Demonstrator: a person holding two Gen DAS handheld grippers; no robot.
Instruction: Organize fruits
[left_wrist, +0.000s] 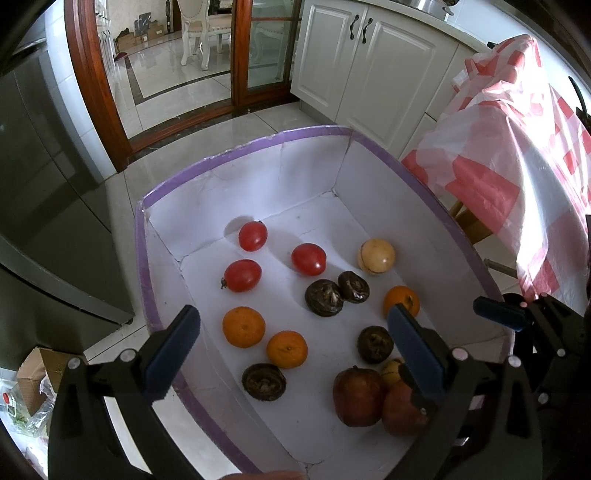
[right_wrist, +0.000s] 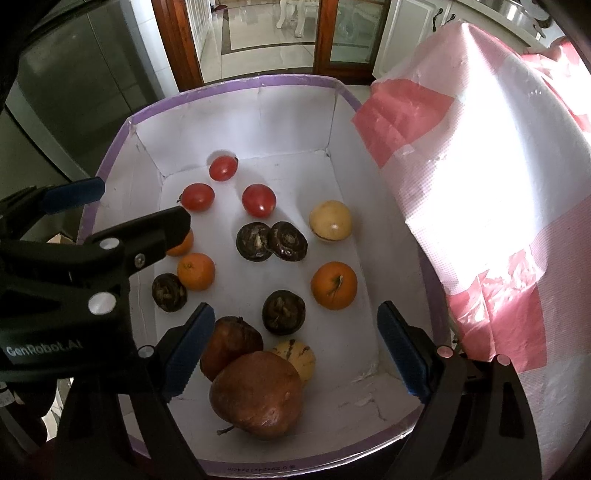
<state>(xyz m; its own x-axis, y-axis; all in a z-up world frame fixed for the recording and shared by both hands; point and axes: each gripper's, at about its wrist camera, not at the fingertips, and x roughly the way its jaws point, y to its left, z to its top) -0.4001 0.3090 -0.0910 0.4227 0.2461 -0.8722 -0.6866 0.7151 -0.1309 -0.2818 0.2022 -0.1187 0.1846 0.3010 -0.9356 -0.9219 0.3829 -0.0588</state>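
A white box with a purple rim (left_wrist: 236, 153) (right_wrist: 229, 86) holds loose fruit. Three red tomatoes (left_wrist: 308, 259) (right_wrist: 259, 200) lie at the far left. Three oranges (left_wrist: 243, 326) (right_wrist: 334, 285), several dark wrinkled fruits (left_wrist: 324, 297) (right_wrist: 283, 312), a pale yellow fruit (left_wrist: 376, 256) (right_wrist: 330, 220), two brown pomegranates (left_wrist: 357, 396) (right_wrist: 256, 395) and a small striped yellow fruit (right_wrist: 297, 356) are scattered about. My left gripper (left_wrist: 295, 347) is open and empty above the near oranges. My right gripper (right_wrist: 295, 350) is open and empty above the pomegranates.
A chair draped in pink-and-white checked plastic (left_wrist: 517, 166) (right_wrist: 480, 184) stands right of the box. A grey fridge (left_wrist: 44, 184) is on the left. White cabinets (left_wrist: 369, 66) and a wooden glass door (left_wrist: 251, 48) are behind. A cardboard box (left_wrist: 33, 376) sits on the floor.
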